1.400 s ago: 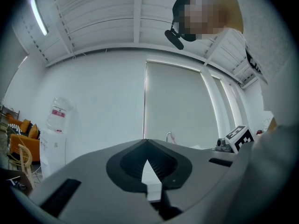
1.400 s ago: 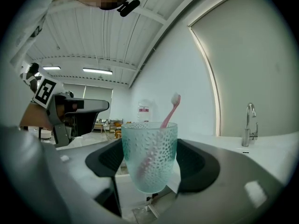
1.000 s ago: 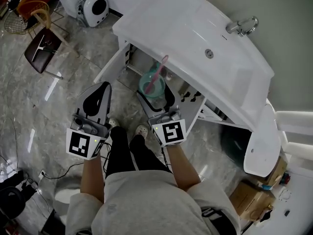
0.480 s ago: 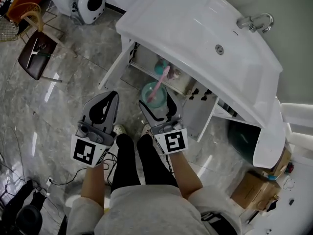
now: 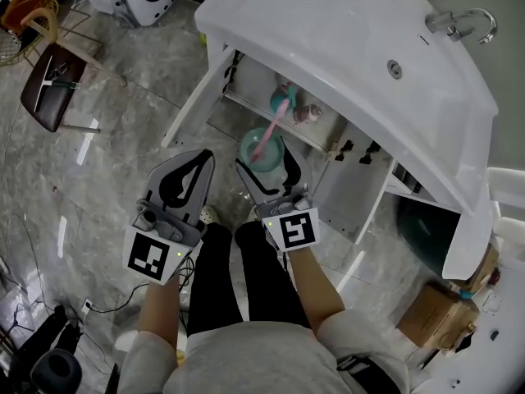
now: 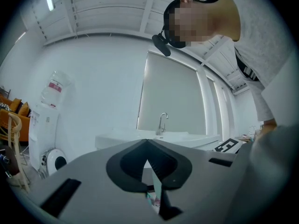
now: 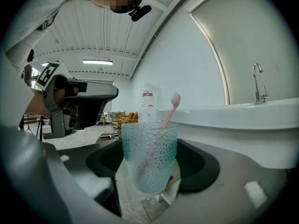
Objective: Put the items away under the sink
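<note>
On our left, the left gripper (image 5: 197,161) hangs over the floor beside the open door (image 5: 193,97), jaws pressed together on nothing, well out of the way. Across to the right gripper (image 5: 264,161): its jaws pinch the teal cup (image 5: 251,149) from both sides, upright, pink toothbrush (image 5: 276,120) leaning out over the rim. The cup hovers just in front of the open cabinet (image 5: 238,84) under the sink (image 5: 344,31), not yet inside by our reckoning. We'd hold it level so the brush doesn't tip out, go in low under the basin edge, steer clear of the teal item (image 5: 283,98) already inside, and seat the base flat before letting go.
</note>
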